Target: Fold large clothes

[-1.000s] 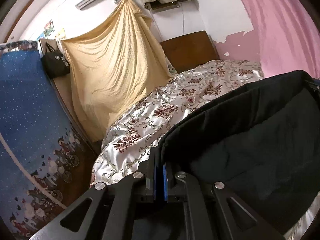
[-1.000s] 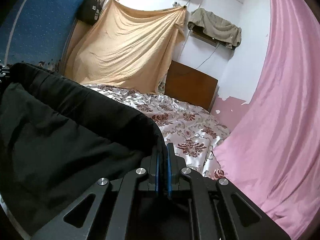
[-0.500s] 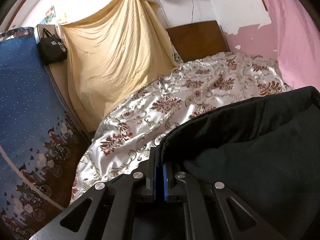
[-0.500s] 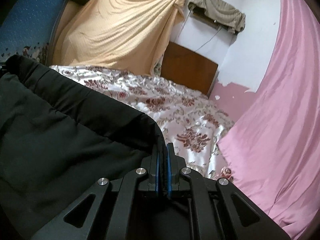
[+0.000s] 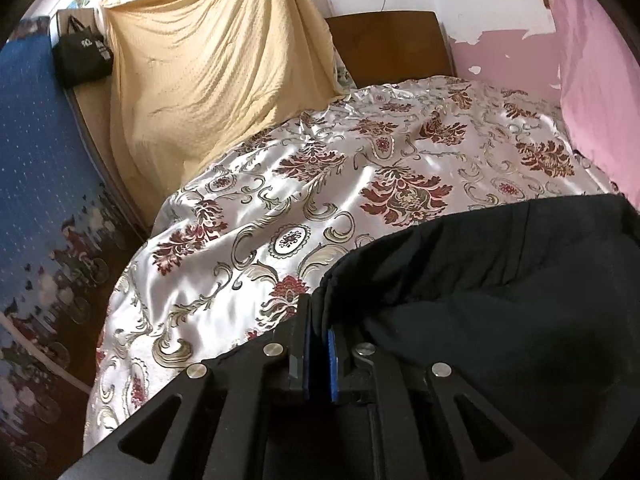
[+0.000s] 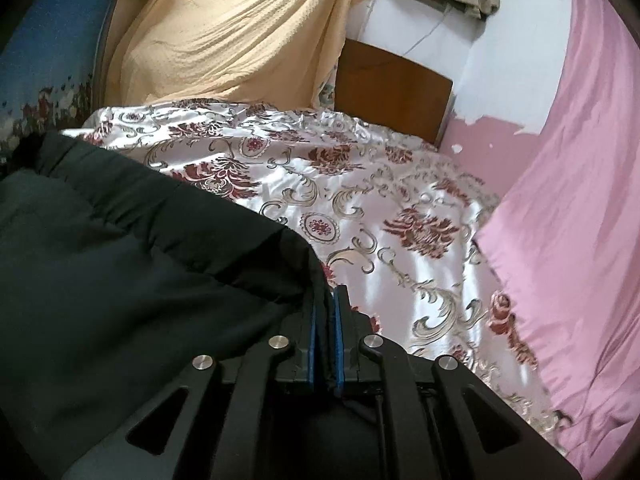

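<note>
Between both grippers [image 5: 319, 338] [image 6: 325, 334], black garment [image 5: 500, 300] stretched crosswise.

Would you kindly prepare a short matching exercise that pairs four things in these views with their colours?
Things:
1. garment clamped in the left gripper and the right gripper
2. hanging sheet
3. curtain
4. headboard

Colours:
A. pink
B. brown
C. black
D. pale yellow

Pairs: 1-C, 2-D, 3-A, 4-B
</note>
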`<state>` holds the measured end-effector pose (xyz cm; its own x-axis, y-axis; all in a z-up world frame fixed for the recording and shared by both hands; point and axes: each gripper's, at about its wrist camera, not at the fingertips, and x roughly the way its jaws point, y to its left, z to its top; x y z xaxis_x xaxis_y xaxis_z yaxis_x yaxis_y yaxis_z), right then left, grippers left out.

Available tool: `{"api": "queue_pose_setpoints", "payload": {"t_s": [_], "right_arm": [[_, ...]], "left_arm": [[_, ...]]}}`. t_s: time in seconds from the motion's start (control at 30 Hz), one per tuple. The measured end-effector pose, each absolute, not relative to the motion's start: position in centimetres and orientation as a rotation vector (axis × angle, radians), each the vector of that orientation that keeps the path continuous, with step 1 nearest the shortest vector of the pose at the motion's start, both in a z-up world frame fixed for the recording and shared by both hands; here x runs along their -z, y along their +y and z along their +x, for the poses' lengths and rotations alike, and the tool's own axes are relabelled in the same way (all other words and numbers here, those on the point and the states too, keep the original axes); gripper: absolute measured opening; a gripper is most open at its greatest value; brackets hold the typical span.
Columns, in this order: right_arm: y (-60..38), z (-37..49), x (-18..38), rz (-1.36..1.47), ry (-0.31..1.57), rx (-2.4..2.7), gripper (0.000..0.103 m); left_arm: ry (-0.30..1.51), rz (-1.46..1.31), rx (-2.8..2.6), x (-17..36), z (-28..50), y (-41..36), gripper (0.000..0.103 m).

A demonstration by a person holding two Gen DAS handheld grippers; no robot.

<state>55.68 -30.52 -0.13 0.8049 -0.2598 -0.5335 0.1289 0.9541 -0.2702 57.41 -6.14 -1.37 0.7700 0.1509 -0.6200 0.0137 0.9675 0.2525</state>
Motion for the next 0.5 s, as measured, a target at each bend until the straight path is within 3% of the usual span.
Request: {"api": "queue_pose_setpoints", "payload": {"t_s": [0.17, 0.2, 0.27, 0.3, 0.33, 0.37, 0.4, 0.5], "right_arm": [[-31.2, 54.9, 0.6, -0.202, 0.601, 0.184, 0.01], [-31.3, 54.7, 0.5, -0.198, 0.596, 0.178, 0.012], [-31.6, 54.3, 0.1, -0.182, 0.582, 0.154, 0.017], [-31.7, 54.1, -0.2, -0.172, 0.569, 0.137, 0.026], [-31.9, 53.6, -0.6, -0.159, 0.546, 0.114, 0.034], [-32.1, 52.9, -1.2, -0.151, 0.517, 0.097, 0.053], [-32.2, 52.4, -1.5, -0.147, 0.495, 0.088, 0.066], [-32.2, 50.3, -2.8, -0.139, 0.45, 0.037, 0.072]], "left_arm": [[0.703, 0.212, -0.048, 0.9, 57.0, -5.7, 0.01], [0.697, 0.187, -0.032, 0.7, 56.8, -5.3, 0.019], [0.661, 0.102, 0.029, -0.4, 55.9, -4.4, 0.05], [0.634, 0.071, 0.048, -0.9, 55.5, -4.2, 0.078], [0.591, 0.043, 0.058, -1.5, 54.7, -3.9, 0.089], [0.54, 0.023, 0.067, -2.1, 53.9, -3.8, 0.09], [0.508, 0.018, 0.082, -2.7, 53.1, -3.9, 0.091], [0.498, 0.036, 0.134, -3.3, 51.5, -4.8, 0.092]]}}
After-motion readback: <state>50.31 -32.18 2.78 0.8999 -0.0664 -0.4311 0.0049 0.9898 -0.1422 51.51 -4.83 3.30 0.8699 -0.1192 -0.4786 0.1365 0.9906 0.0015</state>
